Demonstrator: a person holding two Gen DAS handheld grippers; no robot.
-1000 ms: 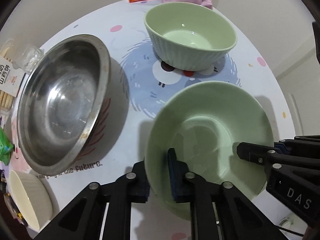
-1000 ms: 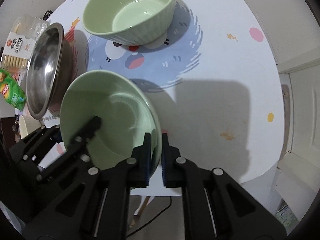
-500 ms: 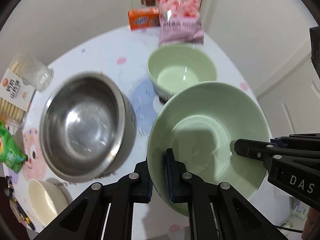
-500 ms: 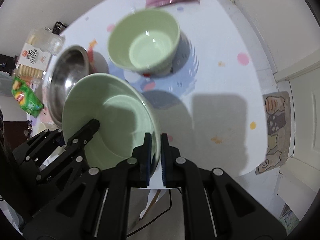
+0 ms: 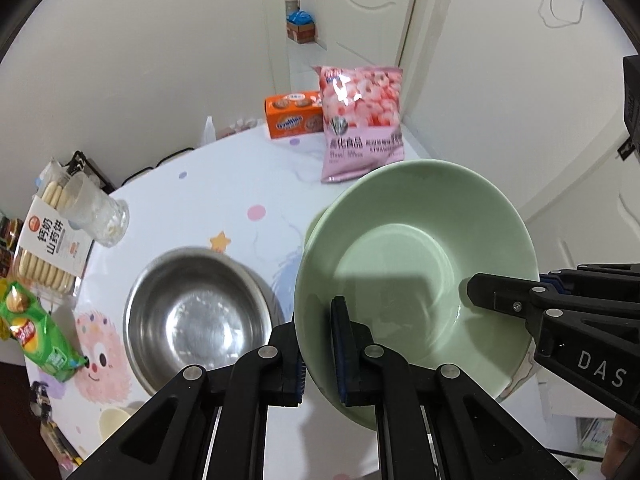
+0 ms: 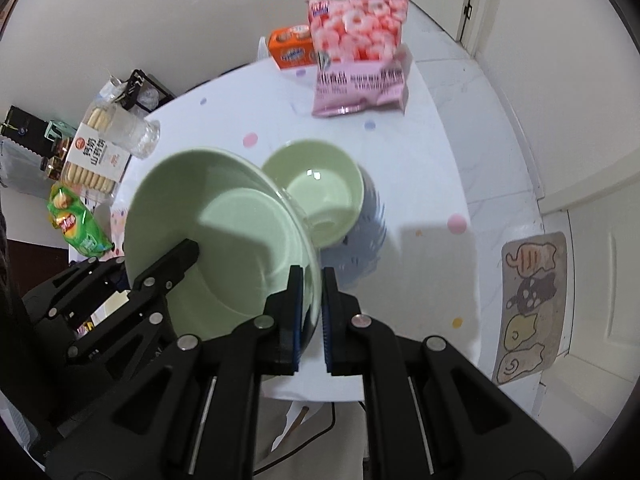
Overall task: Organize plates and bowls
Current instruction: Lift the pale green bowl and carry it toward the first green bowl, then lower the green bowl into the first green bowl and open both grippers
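Both grippers hold a wide pale green plate (image 5: 412, 256) high above the round table. My left gripper (image 5: 318, 344) is shut on its near left rim. My right gripper (image 6: 310, 308) is shut on the plate's (image 6: 224, 240) right rim. A deep ribbed green bowl (image 6: 320, 196) stands on the table beyond and below the plate; the left wrist view hides it behind the plate. A steel bowl (image 5: 196, 312) stands on the table to the left. A small cream bowl (image 5: 114, 420) sits at the table's near left edge.
A pink snack bag (image 5: 362, 120) and an orange box (image 5: 294, 120) stand at the table's far edge. A glass (image 5: 96, 208), a biscuit pack (image 5: 46, 248) and a green crisp bag (image 5: 36, 336) lie on the left. A cat mat (image 6: 528, 308) lies on the floor at right.
Both grippers have lifted the green plate well up off the table. The table and bowls now look smaller and farther below.
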